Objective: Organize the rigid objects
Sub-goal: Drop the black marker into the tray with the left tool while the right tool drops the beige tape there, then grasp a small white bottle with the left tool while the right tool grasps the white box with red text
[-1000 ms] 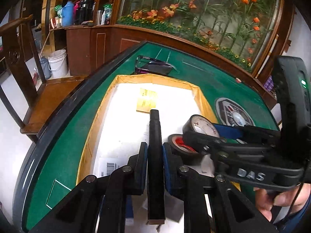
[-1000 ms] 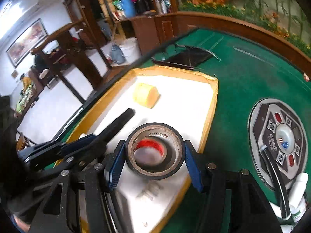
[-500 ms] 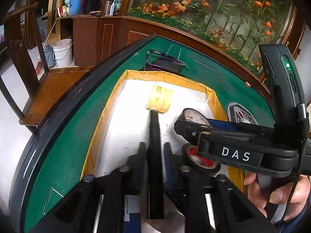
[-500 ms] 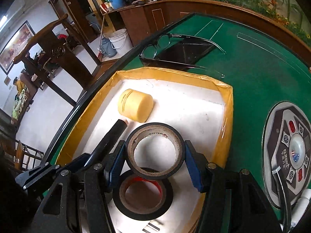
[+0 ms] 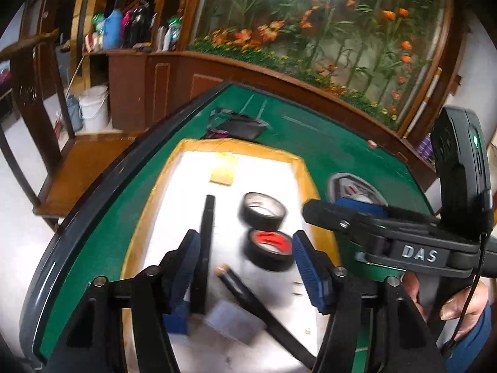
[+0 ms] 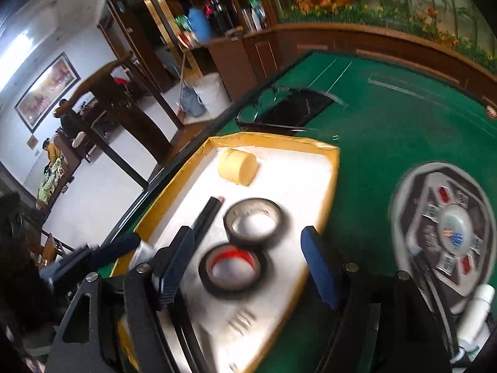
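A white tray with a yellow taped rim [image 5: 306,174] [image 6: 334,168] sits on the green table. In it lie two black tape rolls, one plain [image 5: 262,211] [image 6: 253,222] and one with a red core [image 5: 270,248] [image 6: 233,269], a yellow tape roll [image 5: 222,172] [image 6: 237,166], a black bar [image 5: 206,236] [image 6: 208,214] and a second black stick [image 5: 248,295]. My left gripper [image 5: 242,270] is open, the bar resting against its left finger. My right gripper [image 6: 245,267] is open above the red-core roll and empty.
Black glasses and a dark case [image 6: 279,108] [image 5: 239,124] lie beyond the tray. A round grey control panel [image 6: 447,227] [image 5: 351,186] is set in the table to the right. A white bottle [image 6: 475,314] lies at the right edge. A wooden chair [image 5: 37,124] stands left.
My left gripper opened and let go of the black bar. My right gripper opened and released the plain black roll, which now lies in the tray beyond the red-core roll. Both grippers pulled back.
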Demonstrator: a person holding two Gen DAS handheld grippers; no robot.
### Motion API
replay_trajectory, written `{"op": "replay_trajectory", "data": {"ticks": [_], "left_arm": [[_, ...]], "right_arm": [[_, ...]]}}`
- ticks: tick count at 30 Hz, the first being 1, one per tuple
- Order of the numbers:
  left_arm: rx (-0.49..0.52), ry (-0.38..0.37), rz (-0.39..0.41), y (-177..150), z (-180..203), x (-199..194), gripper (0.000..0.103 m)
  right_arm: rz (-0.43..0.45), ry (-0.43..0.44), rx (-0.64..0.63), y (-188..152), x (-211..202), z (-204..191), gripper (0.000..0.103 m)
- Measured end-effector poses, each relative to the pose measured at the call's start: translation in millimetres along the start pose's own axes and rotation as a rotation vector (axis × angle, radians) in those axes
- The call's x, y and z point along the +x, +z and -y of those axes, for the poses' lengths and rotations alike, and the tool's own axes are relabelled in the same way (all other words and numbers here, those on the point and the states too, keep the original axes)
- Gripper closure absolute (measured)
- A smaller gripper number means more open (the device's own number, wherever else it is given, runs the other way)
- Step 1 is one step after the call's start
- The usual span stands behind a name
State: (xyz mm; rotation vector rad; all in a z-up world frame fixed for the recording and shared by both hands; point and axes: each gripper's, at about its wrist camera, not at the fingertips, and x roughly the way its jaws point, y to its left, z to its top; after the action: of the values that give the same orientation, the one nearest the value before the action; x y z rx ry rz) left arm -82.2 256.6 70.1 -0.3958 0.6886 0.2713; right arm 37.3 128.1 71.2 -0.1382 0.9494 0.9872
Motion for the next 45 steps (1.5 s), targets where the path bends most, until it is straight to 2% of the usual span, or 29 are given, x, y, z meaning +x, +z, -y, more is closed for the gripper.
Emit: {"op": "replay_trajectory", "data": {"ticks": [8, 12, 13, 16, 19, 21, 22, 23, 25, 28, 32, 34, 36, 37, 38, 39, 41, 43, 45], "left_arm": [[0.136, -0.108, 0.034, -17, 72, -26, 0.037], [0.212, -0.171, -0.001, -26, 108, -22, 0.03], [0.228, -0.185, -0.017, -29, 117, -18, 0.03], [0.264, -0.207, -0.066, -39, 140, -7, 0.03], [0.292, -0.219, -0.101, -48, 156, 3, 0.03], [0.315, -0.22, -0.121, -54, 166, 9, 0.03], [0.325, -0.226, -0.131, -57, 171, 12, 0.03], [0.332, -0.231, -0.141, -60, 176, 14, 0.03], [0.357, -0.241, -0.16, -69, 185, 17, 0.03], [0.41, -0.247, -0.179, -76, 197, 20, 0.03], [0.478, -0.28, -0.192, -85, 210, 17, 0.028], [0.491, -0.288, -0.199, -88, 214, 17, 0.026], [0.501, -0.286, -0.207, -91, 217, 18, 0.026], [0.499, -0.284, -0.207, -91, 217, 18, 0.026], [0.496, -0.282, -0.209, -92, 217, 18, 0.026], [0.491, -0.281, -0.214, -91, 216, 19, 0.026], [0.483, -0.278, -0.215, -92, 213, 18, 0.026], [0.468, -0.283, -0.22, -92, 206, 14, 0.026], [0.438, -0.289, -0.232, -92, 198, 14, 0.025]], "right_arm": [[0.14, 0.055, 0.125, -56, -81, 68, 0.037], [0.189, 0.012, 0.174, -81, -128, 113, 0.037], [0.194, -0.013, 0.185, -87, -141, 128, 0.037], [0.243, -0.18, 0.264, -107, -175, 183, 0.037], [0.214, -0.27, 0.41, -126, -183, 245, 0.037], [0.186, -0.268, 0.484, -137, -179, 274, 0.041], [0.159, -0.256, 0.502, -138, -175, 284, 0.05], [0.147, -0.232, 0.517, -139, -173, 289, 0.051], [0.133, -0.183, 0.485, -137, -171, 284, 0.051], [0.073, -0.206, 0.394, -137, -165, 268, 0.051], [0.009, -0.187, 0.304, -145, -157, 246, 0.051], [-0.022, -0.224, 0.246, -150, -149, 231, 0.051], [-0.058, -0.259, 0.2, -157, -142, 224, 0.047], [-0.05, -0.279, 0.179, -162, -142, 220, 0.049], [-0.046, -0.302, 0.167, -162, -142, 216, 0.064], [-0.049, -0.309, 0.162, -162, -141, 213, 0.069], [-0.04, -0.282, 0.168, -163, -139, 210, 0.069], [-0.045, -0.25, 0.123, -166, -135, 198, 0.07], [-0.057, -0.131, 0.083, -168, -132, 183, 0.07]]}}
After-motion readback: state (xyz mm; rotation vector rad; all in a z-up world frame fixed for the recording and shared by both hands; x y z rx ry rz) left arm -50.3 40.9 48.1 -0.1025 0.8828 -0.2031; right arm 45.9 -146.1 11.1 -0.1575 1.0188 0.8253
